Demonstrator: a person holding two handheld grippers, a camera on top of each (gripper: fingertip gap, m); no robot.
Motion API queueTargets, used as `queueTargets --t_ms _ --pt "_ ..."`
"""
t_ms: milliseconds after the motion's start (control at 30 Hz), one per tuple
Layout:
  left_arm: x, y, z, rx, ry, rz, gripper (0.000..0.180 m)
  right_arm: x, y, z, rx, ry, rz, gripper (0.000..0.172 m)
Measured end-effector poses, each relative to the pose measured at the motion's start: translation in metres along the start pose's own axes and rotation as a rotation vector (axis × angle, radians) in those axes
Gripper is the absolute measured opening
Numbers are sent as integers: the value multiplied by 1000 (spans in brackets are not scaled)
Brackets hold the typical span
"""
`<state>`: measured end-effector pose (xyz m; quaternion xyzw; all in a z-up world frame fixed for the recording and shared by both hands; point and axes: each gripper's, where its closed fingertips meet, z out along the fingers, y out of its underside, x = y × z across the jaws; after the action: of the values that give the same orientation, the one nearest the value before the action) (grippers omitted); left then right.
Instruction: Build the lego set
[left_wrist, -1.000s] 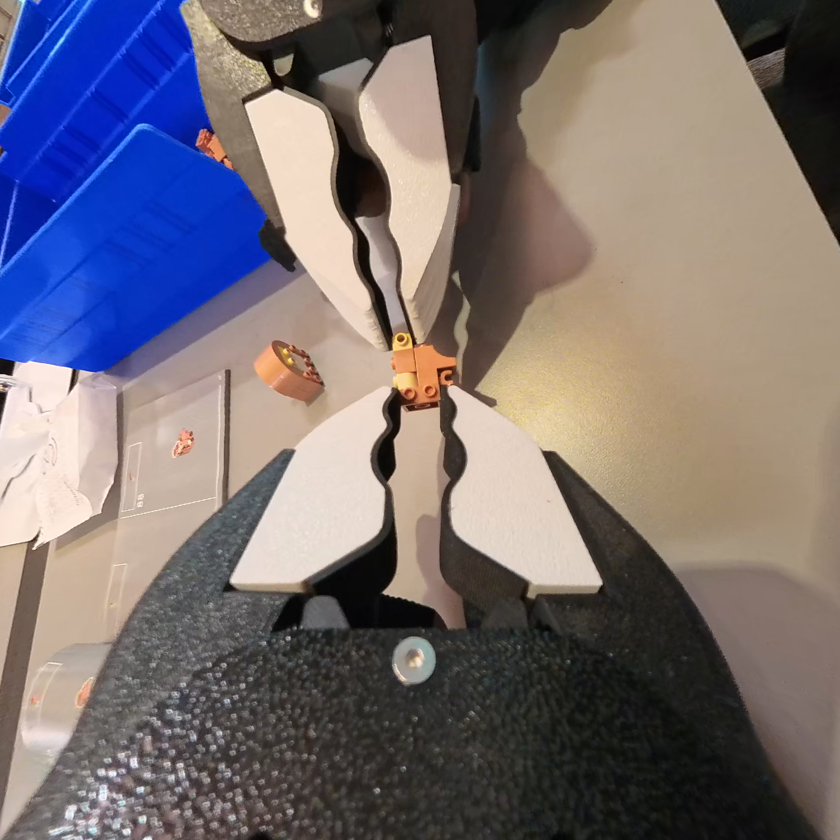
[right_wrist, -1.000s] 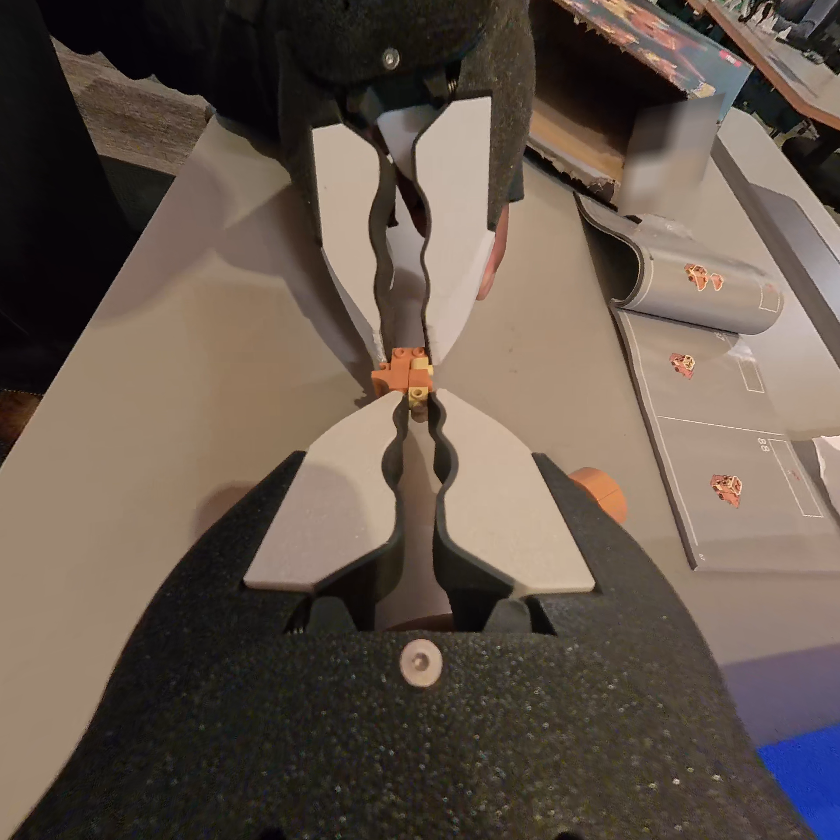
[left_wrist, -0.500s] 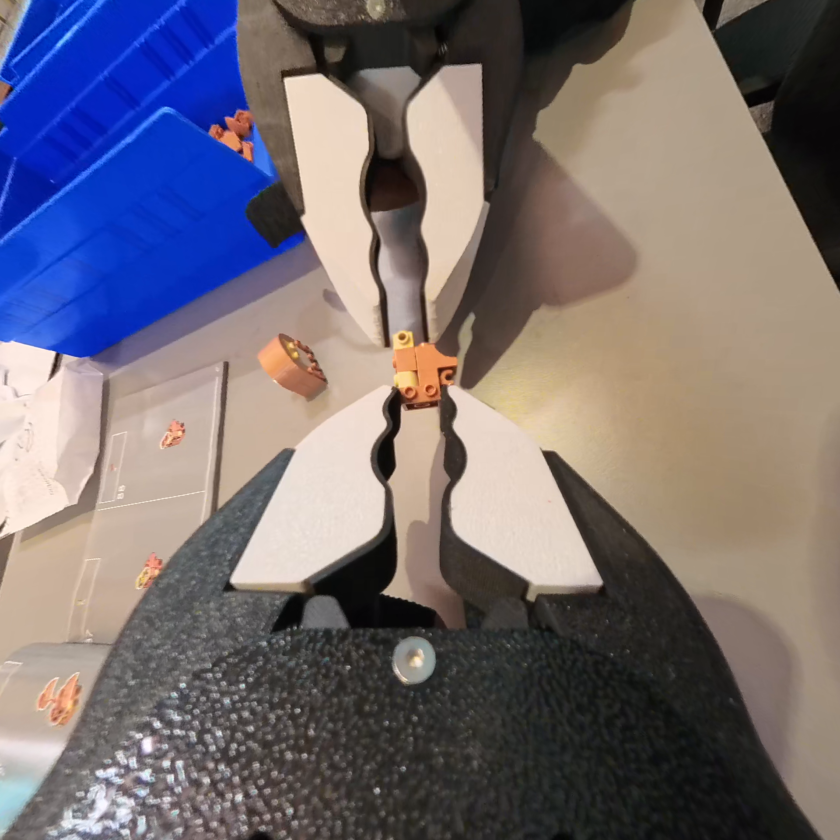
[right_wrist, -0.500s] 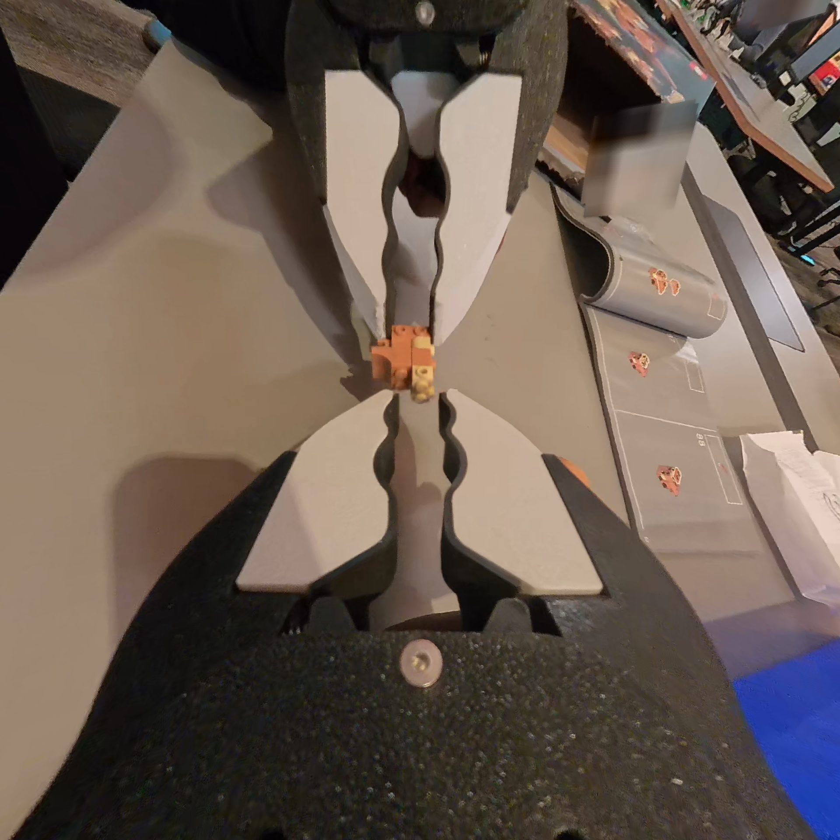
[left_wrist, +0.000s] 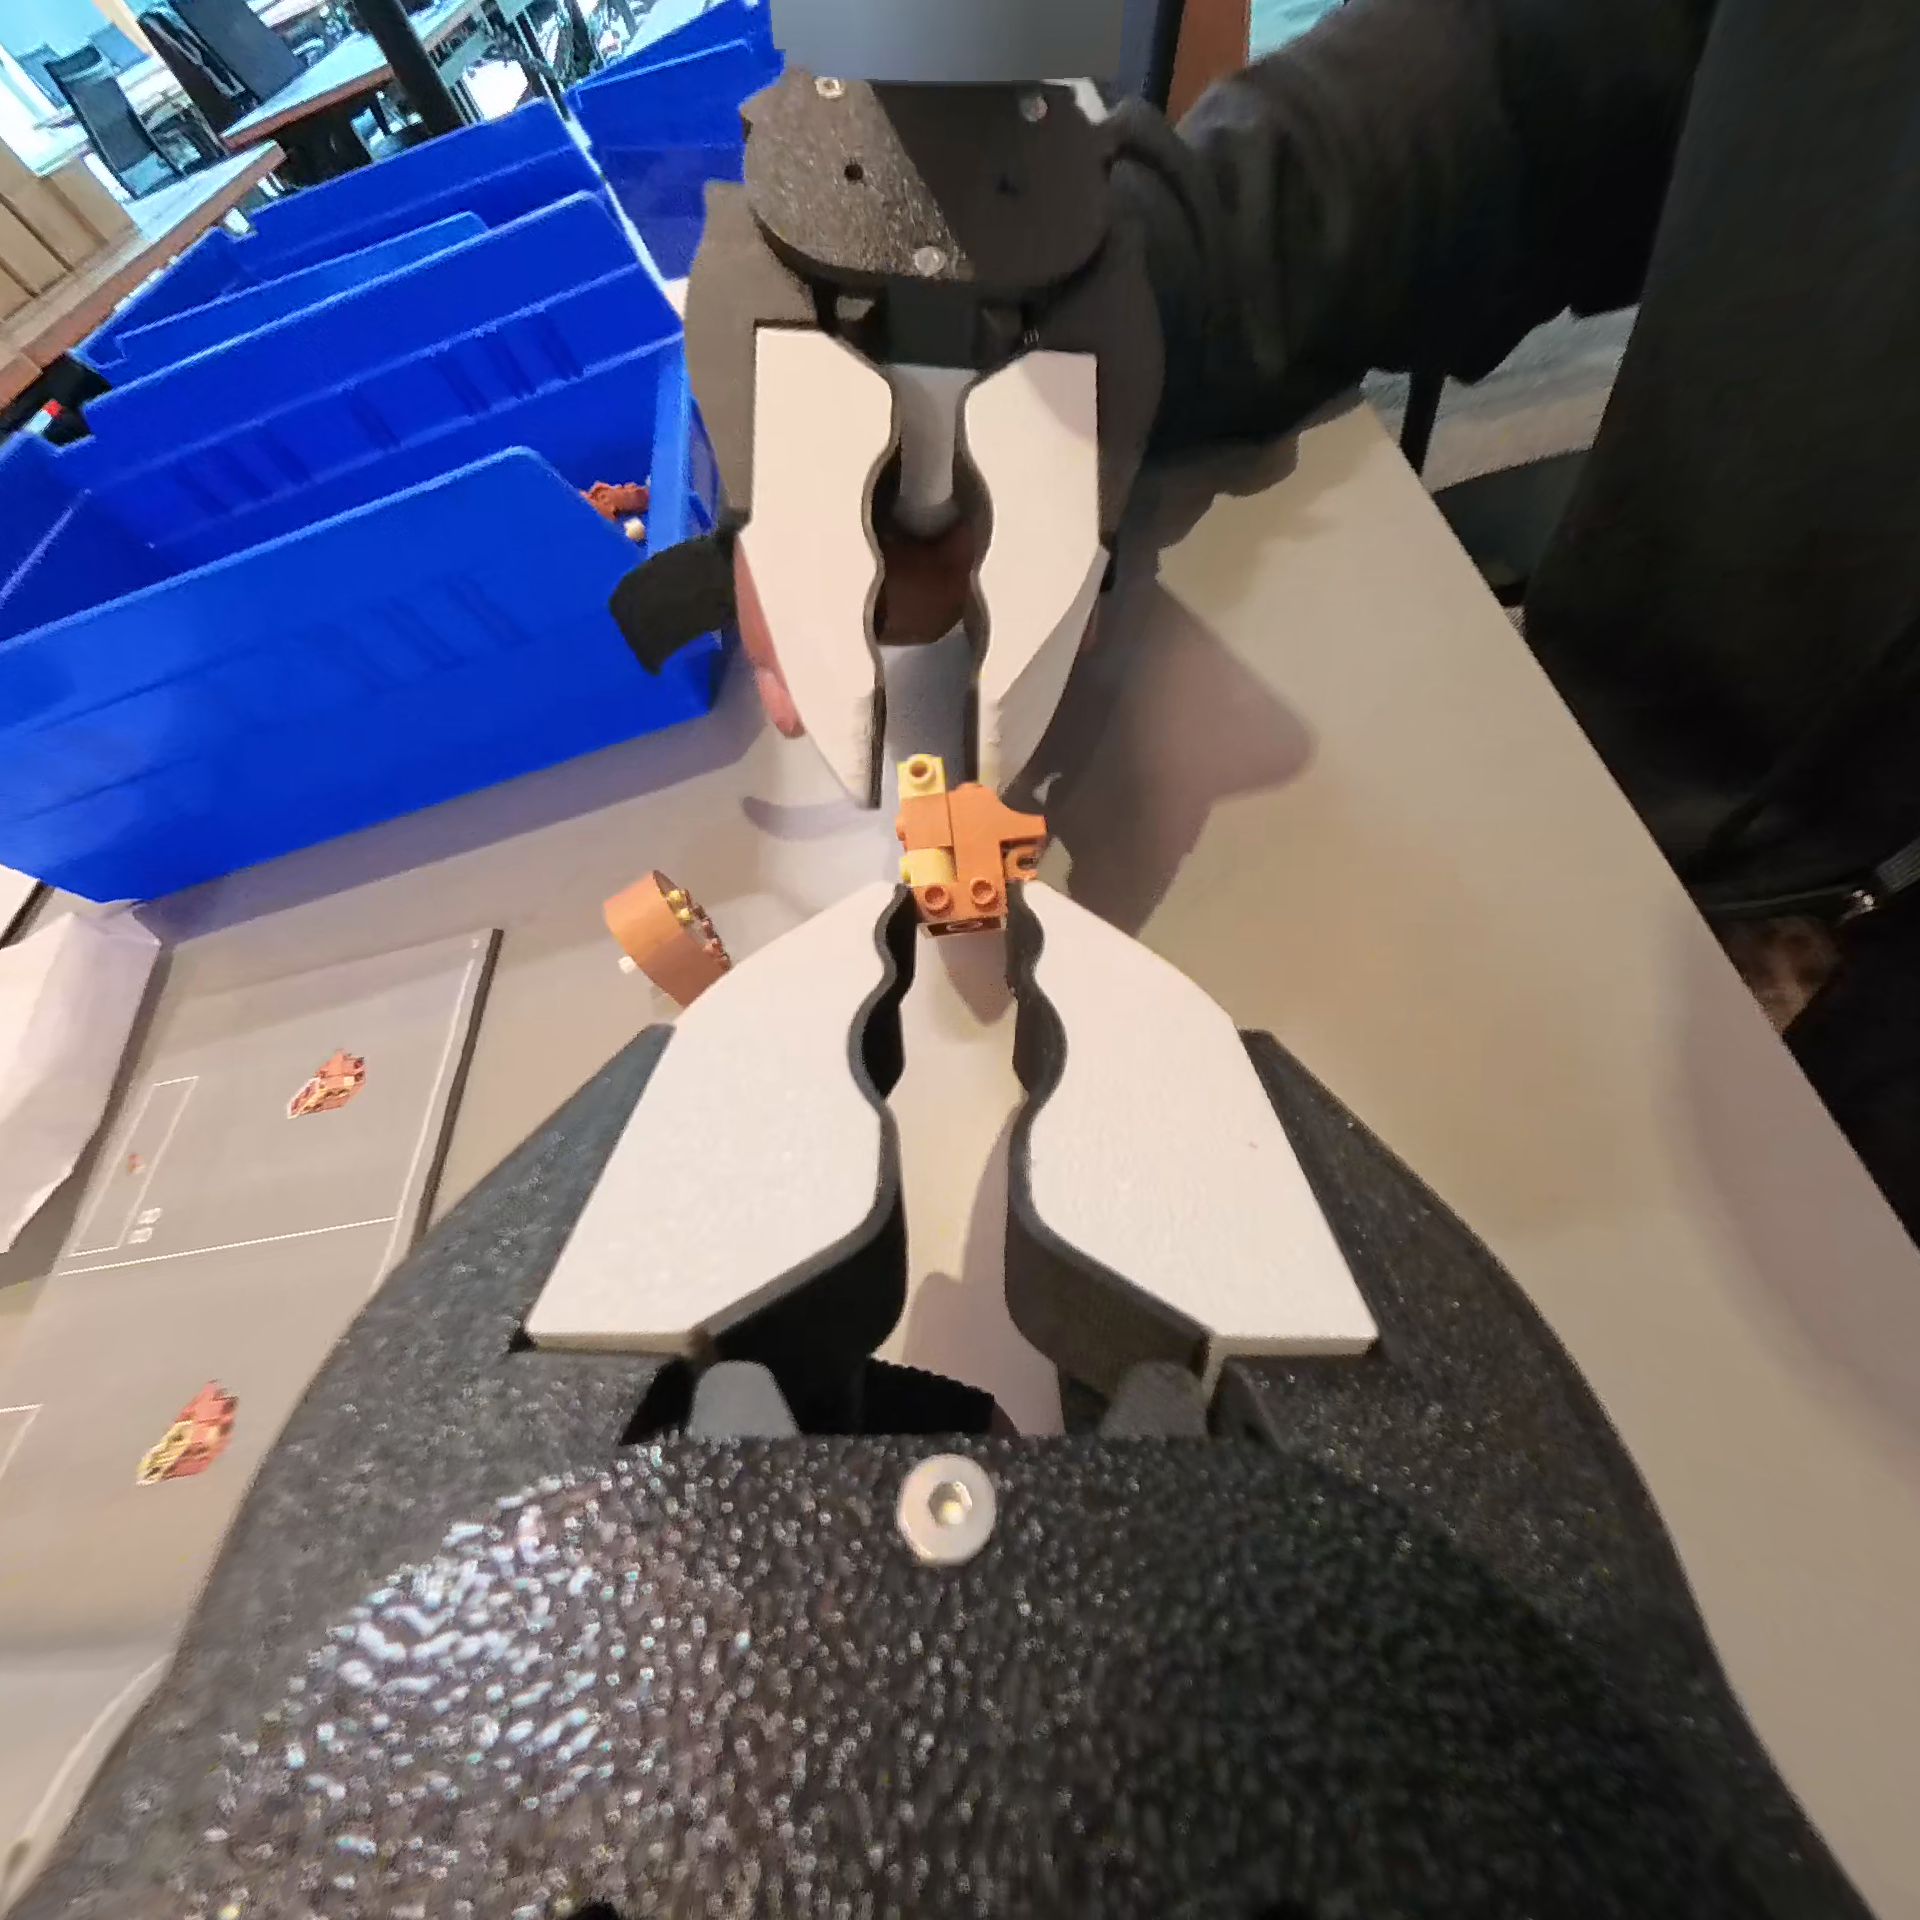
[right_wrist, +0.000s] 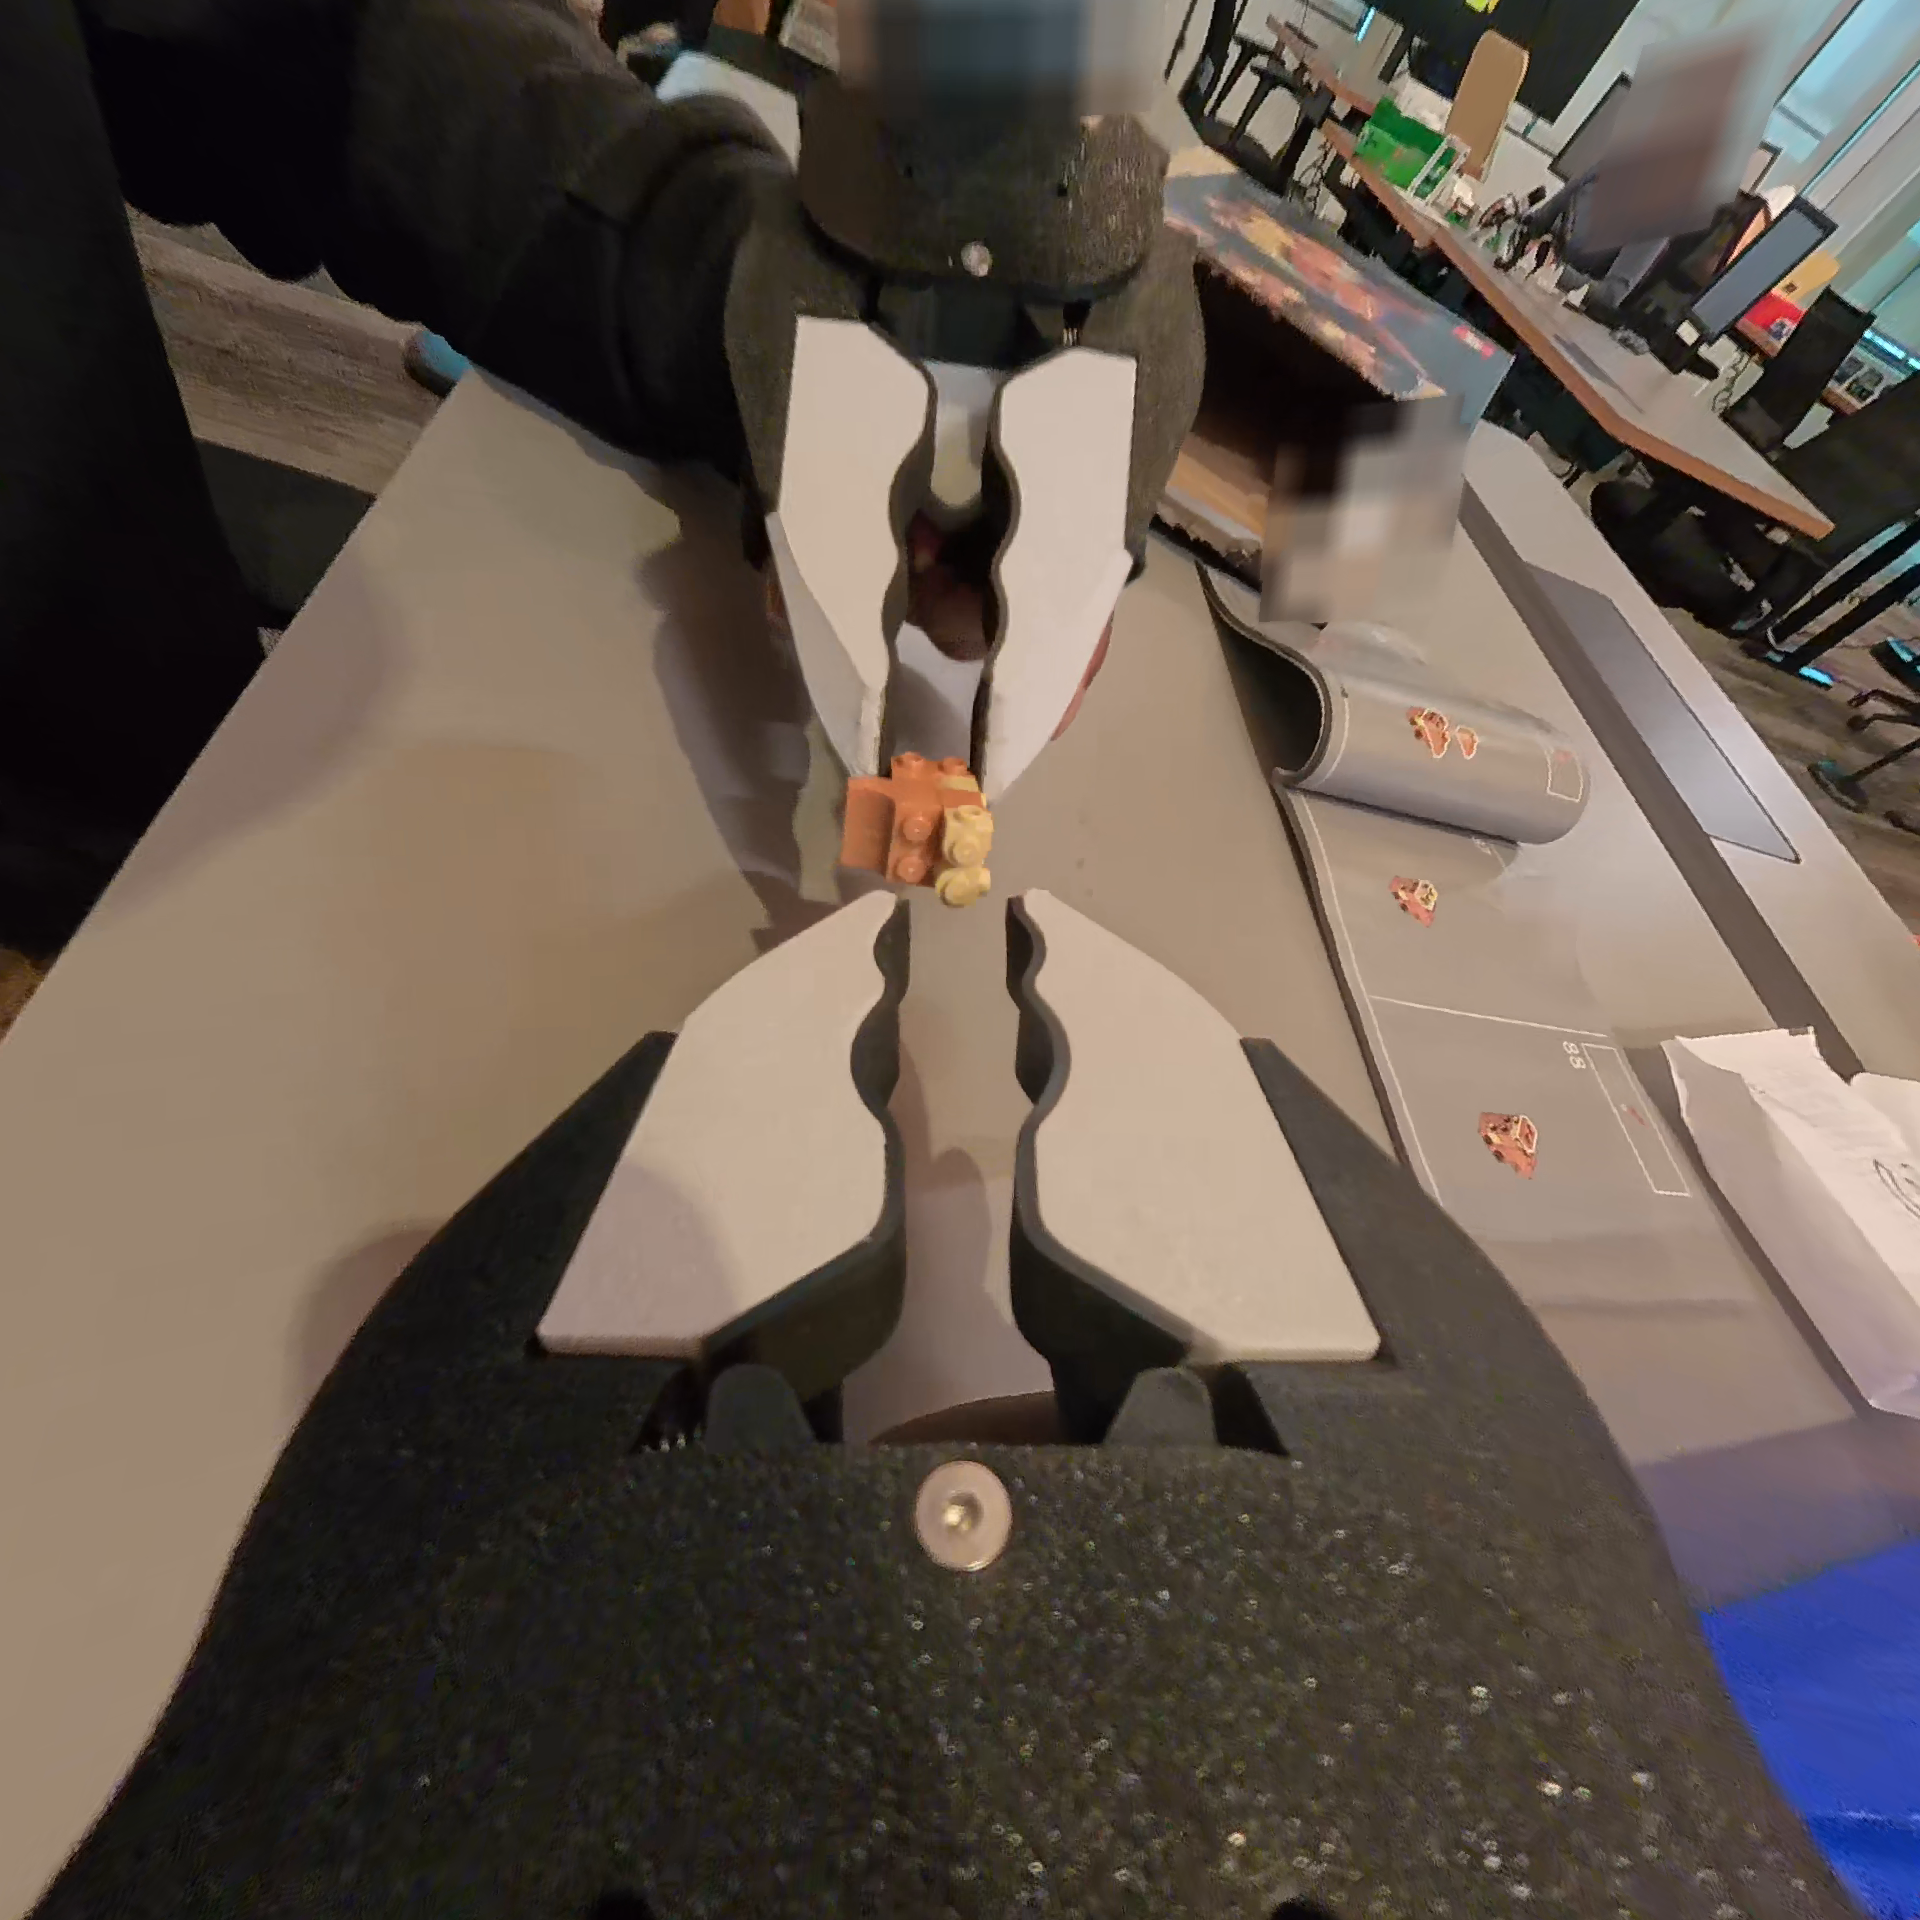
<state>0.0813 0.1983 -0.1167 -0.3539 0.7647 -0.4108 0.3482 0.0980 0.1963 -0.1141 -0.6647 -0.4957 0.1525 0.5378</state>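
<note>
My left gripper (left_wrist: 958, 909) is shut on a small orange and tan brick assembly (left_wrist: 961, 847) and holds it above the grey table (left_wrist: 1403, 935). Its fingertips (left_wrist: 1039, 935) press on the assembly's lower orange block. My right gripper (right_wrist: 954, 914) faces it tip to tip and is open. The assembly (right_wrist: 914, 842) sits just beyond the right gripper's fingertips (right_wrist: 842, 935), apart from them. In the left wrist view the right gripper (left_wrist: 928, 774) stands with the tan stud between its tips, with a gap on both sides. In the right wrist view the left gripper (right_wrist: 930, 774) grips the assembly's far end.
Blue bins (left_wrist: 312, 623) stand at the left, one holding loose brown pieces. A round brown piece (left_wrist: 655, 930) lies on the table by an open instruction booklet (left_wrist: 260, 1122), which also shows in the right wrist view (right_wrist: 1507, 1039). White paper (right_wrist: 1818, 1195) and a cardboard box (right_wrist: 1299, 312) lie beyond it. My two grippers' fingertips are within a few centimetres of each other.
My right gripper opened off the tan end of the assembly and drew back a little. My left gripper kept its hold. Both grippers rose and tilted, so more of the room shows.
</note>
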Motion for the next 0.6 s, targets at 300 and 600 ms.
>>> queueTargets --t_ms 300,600 --pt "-6 3 1 -5 -14 -60 16 1 -6 2 35 35 7 22" --pt "-10 2 0 -1 -39 -94 16 5 -7 2 43 61 30 22"
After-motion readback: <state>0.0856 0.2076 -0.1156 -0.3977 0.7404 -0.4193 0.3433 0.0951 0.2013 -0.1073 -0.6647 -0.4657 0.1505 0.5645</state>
